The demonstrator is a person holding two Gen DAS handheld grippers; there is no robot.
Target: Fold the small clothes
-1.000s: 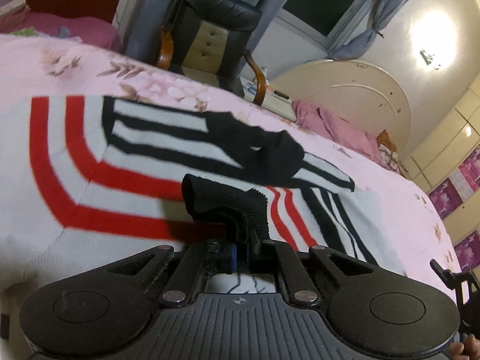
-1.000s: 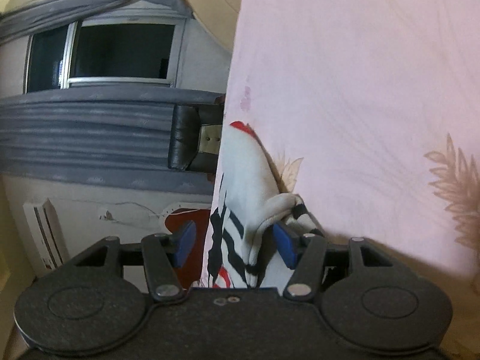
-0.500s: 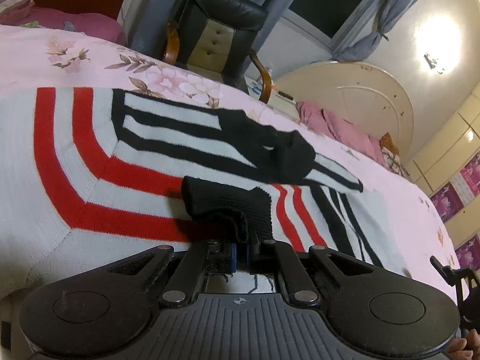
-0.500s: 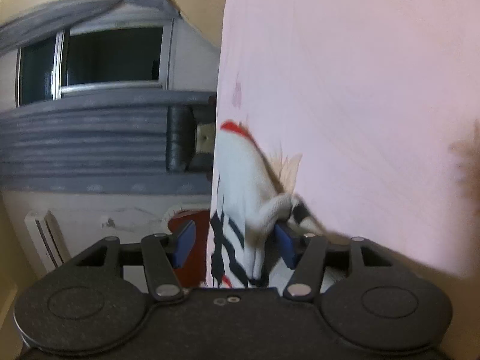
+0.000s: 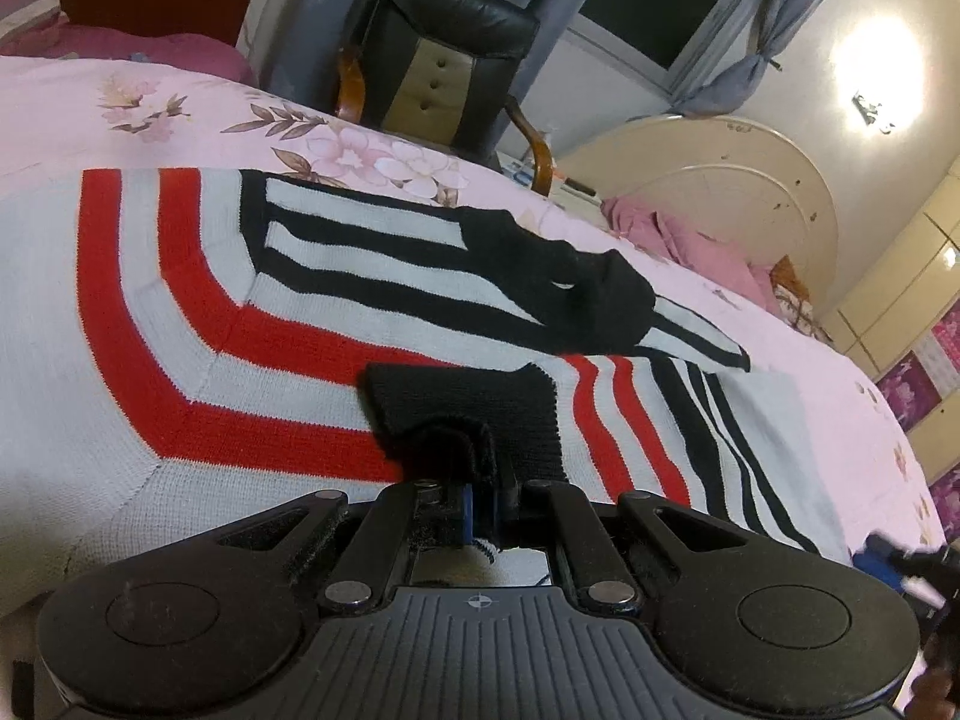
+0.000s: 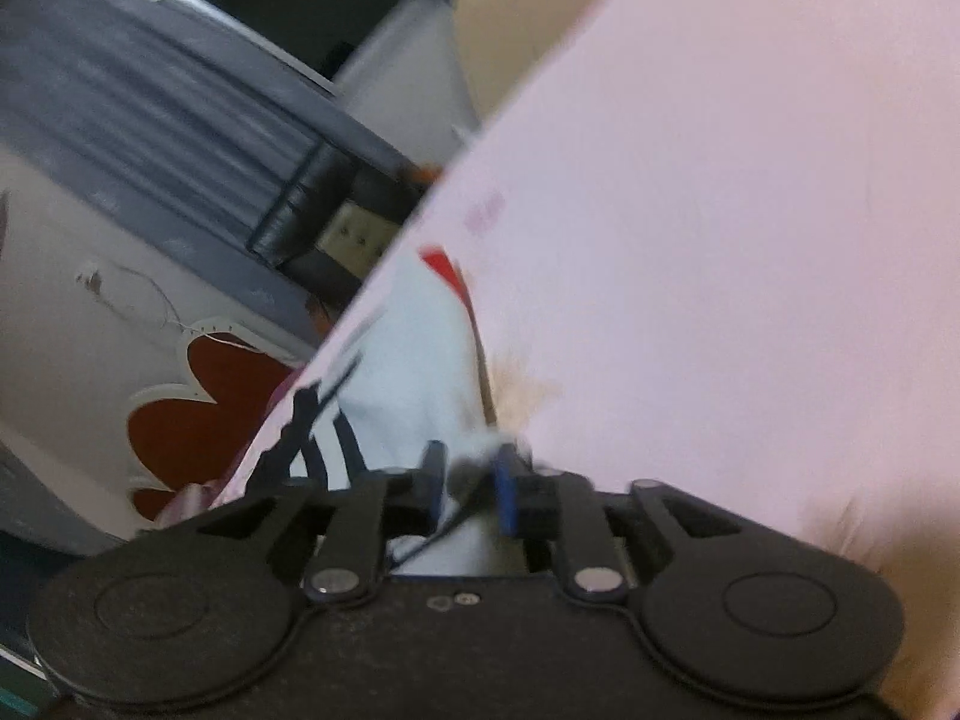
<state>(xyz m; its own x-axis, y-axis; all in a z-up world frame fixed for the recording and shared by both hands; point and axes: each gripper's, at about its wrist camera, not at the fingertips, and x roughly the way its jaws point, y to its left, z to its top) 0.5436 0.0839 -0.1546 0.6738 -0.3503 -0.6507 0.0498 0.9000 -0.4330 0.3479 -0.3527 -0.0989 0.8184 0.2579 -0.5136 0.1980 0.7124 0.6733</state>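
The striped sweater [image 5: 252,324] stretches forward and leftward from the left tool [image 5: 483,501], clenched on its black cuff [image 5: 474,414]; the right tool [image 6: 471,483] pinches the sweater's white edge

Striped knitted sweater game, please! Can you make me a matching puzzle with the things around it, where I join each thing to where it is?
Things:
1. white knitted sweater with red and black stripes
2. black leather armchair
3. left tool
4. pink floral bedsheet

Places:
A. beyond the bed, by the grey curtains
B. spread flat on the bed
C. shut on the sweater's black cuff
D. under the sweater

Pairs: 1-B, 2-A, 3-C, 4-D
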